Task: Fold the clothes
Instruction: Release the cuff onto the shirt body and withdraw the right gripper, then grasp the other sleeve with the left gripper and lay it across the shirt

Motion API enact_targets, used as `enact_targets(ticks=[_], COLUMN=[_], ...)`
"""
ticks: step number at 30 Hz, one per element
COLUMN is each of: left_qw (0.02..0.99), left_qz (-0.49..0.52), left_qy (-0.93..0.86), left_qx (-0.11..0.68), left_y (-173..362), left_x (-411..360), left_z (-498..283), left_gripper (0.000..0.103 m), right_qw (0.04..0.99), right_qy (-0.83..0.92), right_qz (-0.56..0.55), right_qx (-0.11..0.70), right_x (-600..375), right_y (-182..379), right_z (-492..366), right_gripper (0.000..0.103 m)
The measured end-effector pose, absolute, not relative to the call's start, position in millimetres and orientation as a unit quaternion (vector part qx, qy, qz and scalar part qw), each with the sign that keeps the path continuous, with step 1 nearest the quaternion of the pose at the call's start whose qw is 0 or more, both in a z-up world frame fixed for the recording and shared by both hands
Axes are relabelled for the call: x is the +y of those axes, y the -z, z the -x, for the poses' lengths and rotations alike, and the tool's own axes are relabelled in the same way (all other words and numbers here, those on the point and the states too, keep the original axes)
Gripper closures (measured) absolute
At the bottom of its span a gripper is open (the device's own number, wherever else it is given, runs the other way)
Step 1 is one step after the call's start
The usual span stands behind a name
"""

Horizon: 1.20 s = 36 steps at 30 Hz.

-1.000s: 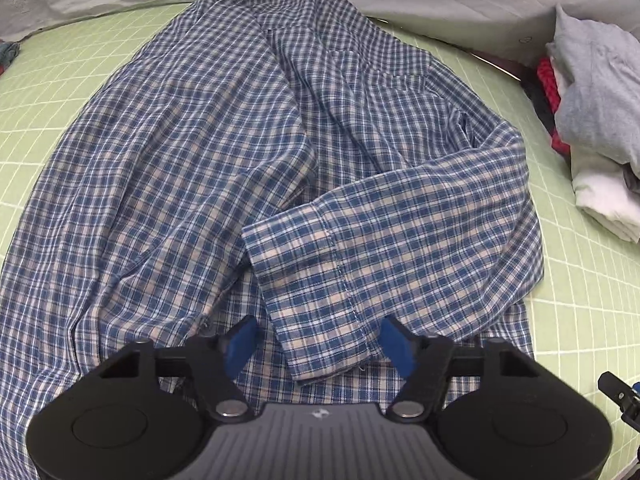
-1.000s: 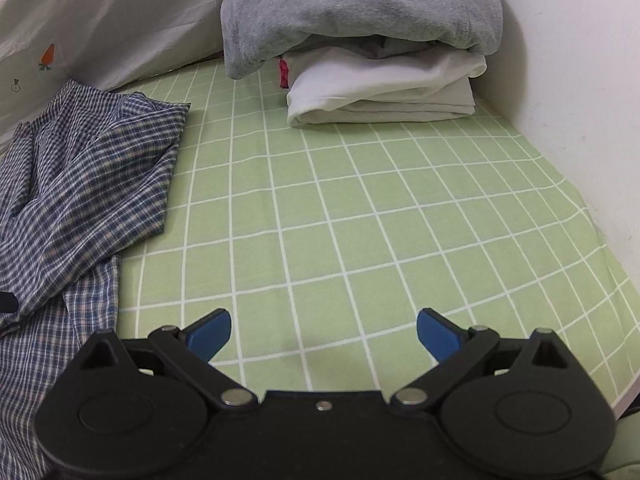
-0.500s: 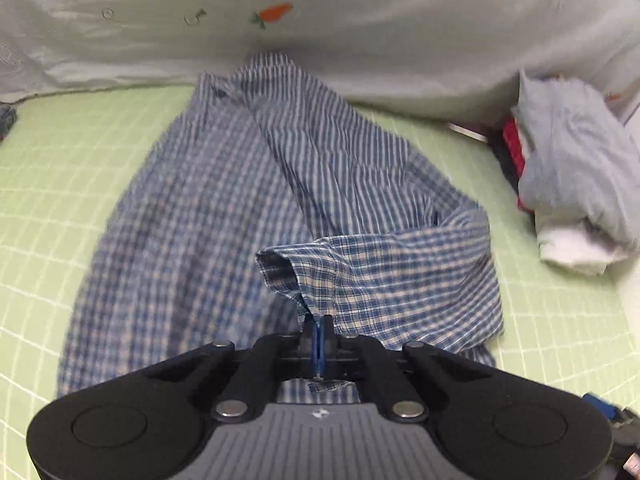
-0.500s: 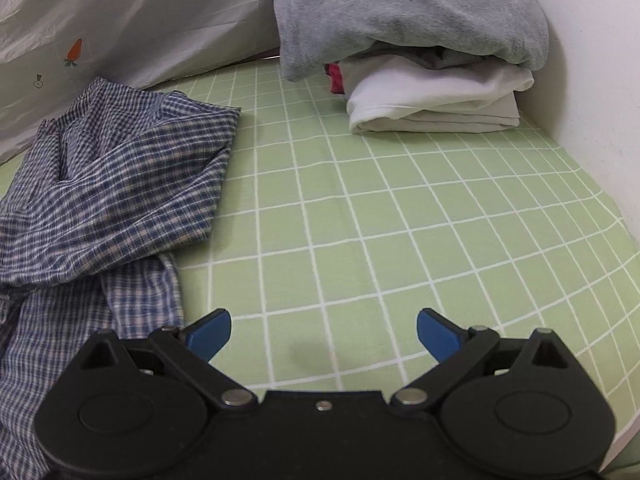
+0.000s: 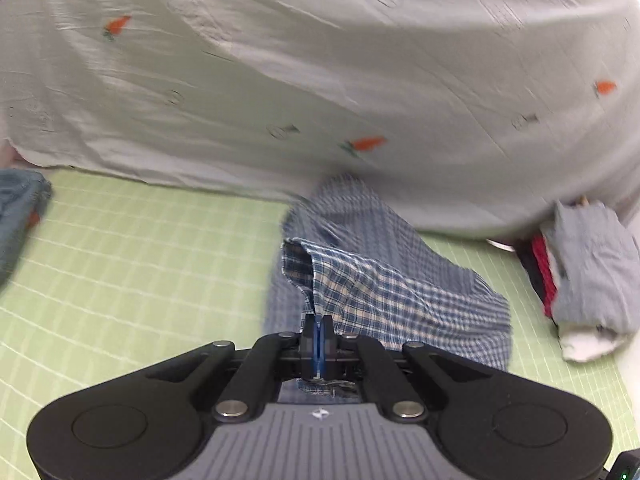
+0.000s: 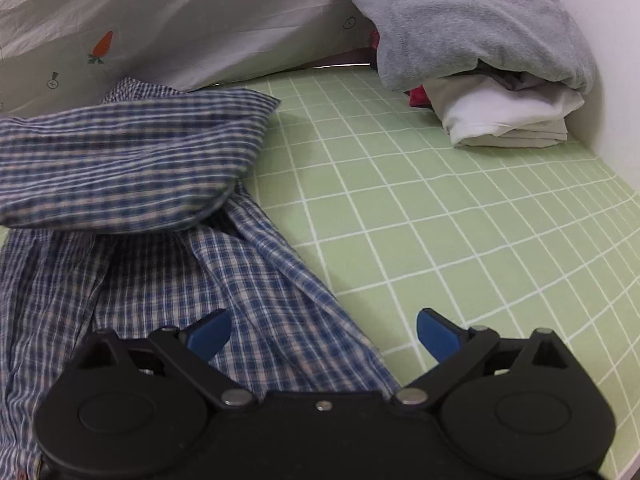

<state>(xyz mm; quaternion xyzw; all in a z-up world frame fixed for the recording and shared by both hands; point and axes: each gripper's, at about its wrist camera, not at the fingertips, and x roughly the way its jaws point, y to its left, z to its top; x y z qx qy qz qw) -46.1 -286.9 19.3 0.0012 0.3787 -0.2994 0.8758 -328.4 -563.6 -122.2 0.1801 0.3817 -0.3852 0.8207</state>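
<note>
A blue and cream checked shirt point(image 5: 384, 284) lies on the green gridded sheet point(image 5: 132, 256). My left gripper point(image 5: 318, 330) is shut on the cuff end of its sleeve, which hangs lifted above the rest of the shirt. In the right wrist view the same shirt point(image 6: 168, 248) spreads over the left half, with the raised sleeve point(image 6: 132, 164) arching across it. My right gripper point(image 6: 324, 330) is open, its left blue pad over the shirt's right edge and its right pad over bare sheet. Nothing sits between its fingers.
A white cloth with carrot prints point(image 5: 320, 80) hangs along the back. A pile of folded clothes point(image 6: 484, 64), grey on top of white, stands at the back right by a white wall point(image 6: 600, 32). A denim garment point(image 5: 20, 208) lies at the far left.
My left gripper closed on the sleeve cuff and lifted it up and away from the shirt body. My right gripper slid left until the shirt's edge came under it.
</note>
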Motion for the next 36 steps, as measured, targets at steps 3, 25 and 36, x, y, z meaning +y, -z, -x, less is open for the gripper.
enact_targets(ticks=[3, 25, 36], left_qw=[0.881, 0.847, 0.842], left_qz=[0.018, 0.082, 0.044], left_qy=[0.292, 0.179, 0.23], left_qx=[0.371, 0.494, 0.485], left_y=[-28, 74, 48], left_x=[-261, -180, -206], left_z=[-1, -142, -63], left_gripper=[0.103, 0.051, 0.028], right_qw=[0.808, 0.768, 0.794], right_qy=[0.419, 0.467, 0.448], right_qz=[-0.158, -0.101, -0.135], right_qx=[0.383, 0.427, 0.388], right_x=[-559, -523, -521], right_y=[122, 118, 100], right_z=[307, 219, 267], right_gripper=[0.003, 0.003, 0.013])
